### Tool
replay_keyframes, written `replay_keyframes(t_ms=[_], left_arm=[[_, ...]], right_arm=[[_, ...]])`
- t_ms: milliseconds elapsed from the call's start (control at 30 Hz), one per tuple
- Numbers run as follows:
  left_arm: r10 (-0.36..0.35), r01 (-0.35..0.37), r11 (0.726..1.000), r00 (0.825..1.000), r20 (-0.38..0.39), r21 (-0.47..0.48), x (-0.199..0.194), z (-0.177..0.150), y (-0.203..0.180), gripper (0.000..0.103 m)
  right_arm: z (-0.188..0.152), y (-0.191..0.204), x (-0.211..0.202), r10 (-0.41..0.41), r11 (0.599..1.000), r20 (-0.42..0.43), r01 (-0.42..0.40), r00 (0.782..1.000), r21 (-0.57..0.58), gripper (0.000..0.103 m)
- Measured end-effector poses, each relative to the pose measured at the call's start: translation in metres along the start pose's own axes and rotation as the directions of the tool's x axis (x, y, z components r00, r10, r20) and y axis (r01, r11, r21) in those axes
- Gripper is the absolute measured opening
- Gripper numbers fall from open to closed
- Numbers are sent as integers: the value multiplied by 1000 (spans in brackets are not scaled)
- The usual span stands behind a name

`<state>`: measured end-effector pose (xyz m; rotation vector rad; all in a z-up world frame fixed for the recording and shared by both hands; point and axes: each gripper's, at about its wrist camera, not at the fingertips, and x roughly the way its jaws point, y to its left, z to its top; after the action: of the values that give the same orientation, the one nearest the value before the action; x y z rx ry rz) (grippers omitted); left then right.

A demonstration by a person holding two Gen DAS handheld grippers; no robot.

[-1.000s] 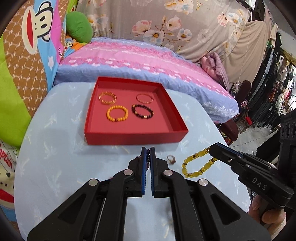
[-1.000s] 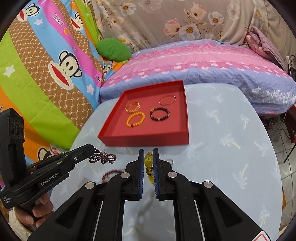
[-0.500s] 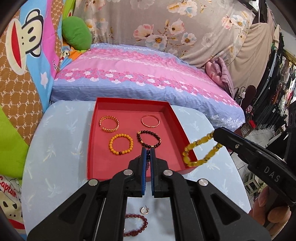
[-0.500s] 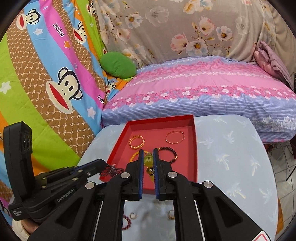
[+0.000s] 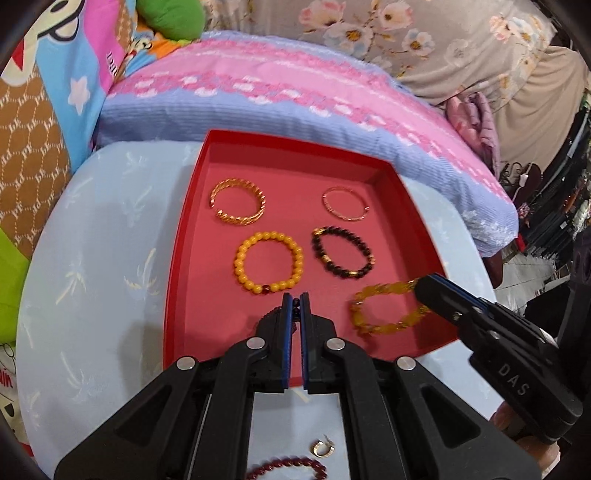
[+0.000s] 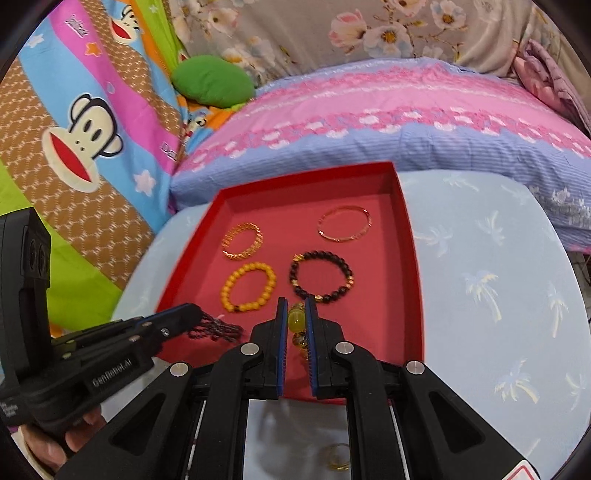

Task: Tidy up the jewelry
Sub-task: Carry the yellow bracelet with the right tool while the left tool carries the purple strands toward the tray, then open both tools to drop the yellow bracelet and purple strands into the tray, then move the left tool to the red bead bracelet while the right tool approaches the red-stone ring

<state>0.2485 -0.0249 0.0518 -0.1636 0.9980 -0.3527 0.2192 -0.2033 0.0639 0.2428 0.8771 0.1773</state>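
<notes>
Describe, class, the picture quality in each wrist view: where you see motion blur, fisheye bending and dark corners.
Left wrist view: the yellow bead bracelet held by the right tongs is smeared by motion; the red tray bows outward; the corners are black. Right wrist view: the dark bead strand at the left tongs is blurred; the table edge curves; the corners are vignetted.

I'm in a home bedroom. I see a pink pillow [image 6: 388,110], cartoon monkey bedding [image 6: 81,136], floral sheet [image 5: 406,33].
</notes>
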Motion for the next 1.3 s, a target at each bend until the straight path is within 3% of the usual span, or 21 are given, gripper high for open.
replay_keyframes(t_ms=[133, 233, 300, 333, 367, 433, 867, 1300], left_arm=[[16, -16, 1000, 1000, 1, -9, 9, 4, 7, 4], [34, -34, 999, 999, 20, -14, 12, 10, 10, 5], [45, -45, 999, 998, 32, -17, 14, 15, 12, 12], [52, -51, 998, 998, 37, -22, 15, 17, 13, 21], [61, -59, 998, 997, 45, -32, 15, 20, 16, 30], [73, -70, 997, 996, 59, -45, 16, 24, 18, 35], [92, -84, 993, 990, 104, -80, -7, 18, 32, 36], [89, -80, 994, 988, 128, -77, -52, -31, 25, 37]], right_arm=[[-2, -8, 6, -29, 1000, -4, 29, 1000, 0, 9], [-2, -9, 7, -53, 999, 16, 53, 998, -8, 16], [-3, -9, 7, -67, 998, 26, 68, 997, -13, 25], [-4, -9, 6, -68, 998, 30, 68, 997, -13, 30], [-4, -9, 7, -68, 998, 31, 68, 997, -14, 31], [-6, -8, 6, -72, 997, 33, 73, 997, -20, 32], [-20, -8, -6, -64, 998, 36, 64, 997, -7, 35], [-49, -5, -45, -75, 997, 43, 75, 996, -7, 35]])
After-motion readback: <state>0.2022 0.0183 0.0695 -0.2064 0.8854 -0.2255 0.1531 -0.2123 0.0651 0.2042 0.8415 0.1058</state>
